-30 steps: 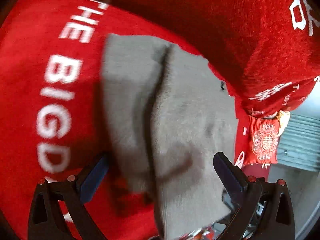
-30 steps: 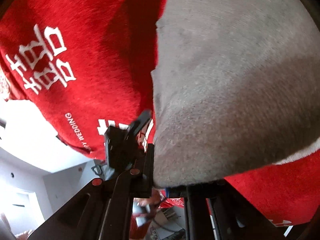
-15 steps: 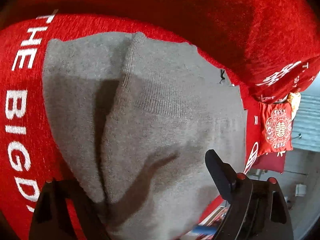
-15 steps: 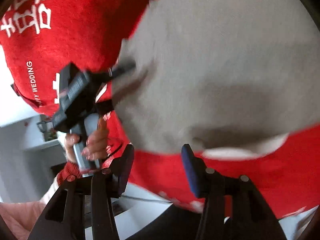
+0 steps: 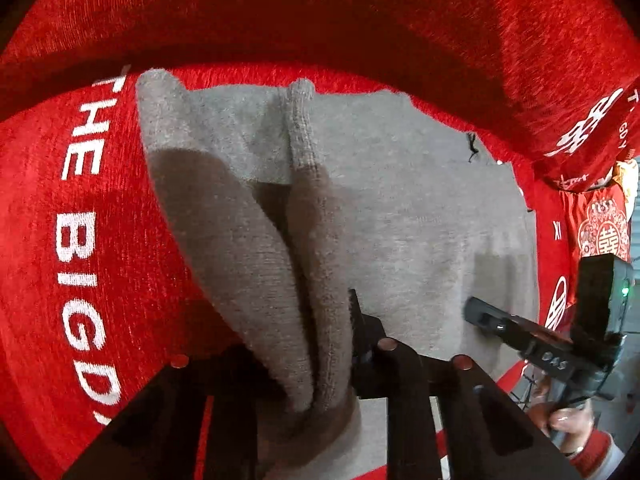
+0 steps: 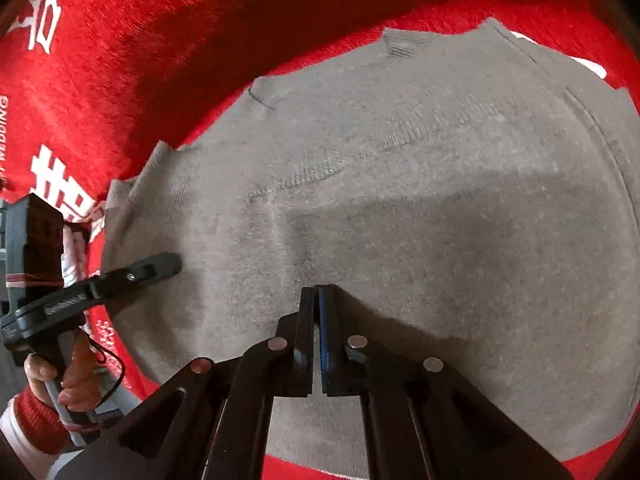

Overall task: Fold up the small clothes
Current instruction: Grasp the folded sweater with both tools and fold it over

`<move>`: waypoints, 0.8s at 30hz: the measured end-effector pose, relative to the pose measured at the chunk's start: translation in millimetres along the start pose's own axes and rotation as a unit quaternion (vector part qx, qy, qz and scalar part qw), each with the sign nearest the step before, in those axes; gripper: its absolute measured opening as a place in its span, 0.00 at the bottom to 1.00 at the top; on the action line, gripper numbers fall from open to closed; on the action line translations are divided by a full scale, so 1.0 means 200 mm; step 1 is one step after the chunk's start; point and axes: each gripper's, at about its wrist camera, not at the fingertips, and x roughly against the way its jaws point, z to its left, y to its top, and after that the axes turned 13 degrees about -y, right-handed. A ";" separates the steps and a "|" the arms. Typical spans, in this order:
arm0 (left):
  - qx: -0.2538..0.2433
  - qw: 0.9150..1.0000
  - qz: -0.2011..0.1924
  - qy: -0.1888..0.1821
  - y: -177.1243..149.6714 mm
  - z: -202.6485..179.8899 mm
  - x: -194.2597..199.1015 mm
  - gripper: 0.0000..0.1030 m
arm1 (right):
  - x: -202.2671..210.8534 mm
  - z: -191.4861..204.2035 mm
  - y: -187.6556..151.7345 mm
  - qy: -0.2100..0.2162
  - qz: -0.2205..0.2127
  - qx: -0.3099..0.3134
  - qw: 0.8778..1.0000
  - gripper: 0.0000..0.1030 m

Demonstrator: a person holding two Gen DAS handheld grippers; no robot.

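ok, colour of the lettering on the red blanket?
White, on the red blanket; clearest in the left wrist view beside the grey sweater.

White capitals "THE BIG D" run down the red blanket (image 5: 36,240) beside the grey garment (image 5: 400,220). Its folded part shows white Chinese characters, and "WEDDING" at the right wrist view's left edge.

Setting: looks like a home, decked out for a wedding | surface: red plush blanket (image 5: 120,264) with white lettering "THE BIG D…" and "WEDDING" | background: red double-happiness hanging (image 5: 604,232) at right edge | beyond: pale wall, blurred.
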 end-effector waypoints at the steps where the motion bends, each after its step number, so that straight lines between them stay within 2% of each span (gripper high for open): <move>1: 0.001 1.000 -0.008 -0.010 0.00 -0.02 0.03 0.21 | 0.00 -0.02 0.00 0.019 0.006 -0.008 1.000 0.02; 4: 0.004 0.998 -0.028 -0.053 0.00 -0.11 0.11 0.20 | 0.00 -0.15 -0.01 0.081 0.025 -0.036 0.996 0.03; 6: -0.002 0.997 -0.036 -0.066 0.00 -0.19 0.15 0.20 | 0.03 -0.22 -0.03 0.102 0.027 -0.049 0.993 0.06; 10: -0.036 0.993 -0.047 -0.100 0.04 -0.50 0.16 0.20 | 0.13 -0.41 -0.04 0.147 0.016 -0.083 0.986 0.06; 15: -0.079 0.988 -0.045 -0.124 0.10 -0.89 0.06 0.20 | 0.26 -0.71 -0.04 0.177 -0.011 -0.133 0.975 0.07; 17: -0.108 0.987 -0.034 -0.113 0.12 -1.08 -0.08 0.20 | 0.27 -0.84 -0.05 0.188 -0.017 -0.159 0.969 0.07; 20: -0.143 0.987 -0.007 -0.075 0.13 -1.26 -0.33 0.20 | 0.21 -1.01 -0.06 0.203 -0.008 -0.196 0.959 0.07; 24: -0.161 0.986 0.043 -0.008 0.09 -1.32 -0.70 0.20 | 0.09 -1.11 -0.10 0.224 0.018 -0.231 0.947 0.07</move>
